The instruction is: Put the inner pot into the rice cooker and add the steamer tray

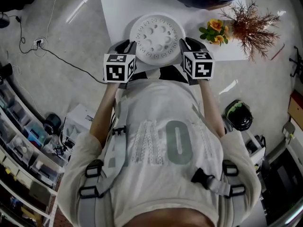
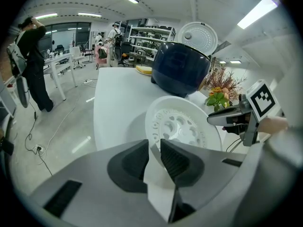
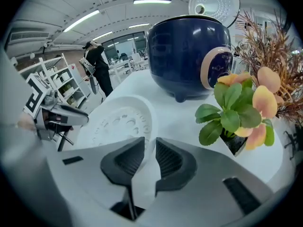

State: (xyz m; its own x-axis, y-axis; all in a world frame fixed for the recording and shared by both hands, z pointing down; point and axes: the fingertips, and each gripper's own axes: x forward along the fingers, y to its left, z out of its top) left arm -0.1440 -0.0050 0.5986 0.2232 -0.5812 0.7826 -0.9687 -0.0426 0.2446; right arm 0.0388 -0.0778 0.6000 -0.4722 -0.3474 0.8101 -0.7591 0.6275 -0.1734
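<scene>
The white perforated steamer tray [image 1: 157, 38] sits at the near edge of the white table [image 1: 118, 8], held from both sides. My left gripper [image 1: 128, 47] is shut on its left rim, and in the left gripper view the thin rim [image 2: 182, 124] runs between the two dark pads of that gripper [image 2: 155, 146]. On the opposite rim my right gripper [image 1: 188, 45] is shut too, its pads pinching the tray's edge [image 3: 120, 122] in the right gripper view [image 3: 150, 144]. The dark blue rice cooker [image 2: 180, 67] stands behind the tray with its lid [image 2: 196, 36] raised. Its inside is hidden.
A small pot of yellow flowers [image 1: 215, 32] and dried twigs [image 1: 253, 27] stand to the tray's right, close to the right gripper. A cable [image 1: 61, 58] runs over the floor at the left, beside shelves [image 1: 19, 141]. A person [image 2: 31, 65] stands far off.
</scene>
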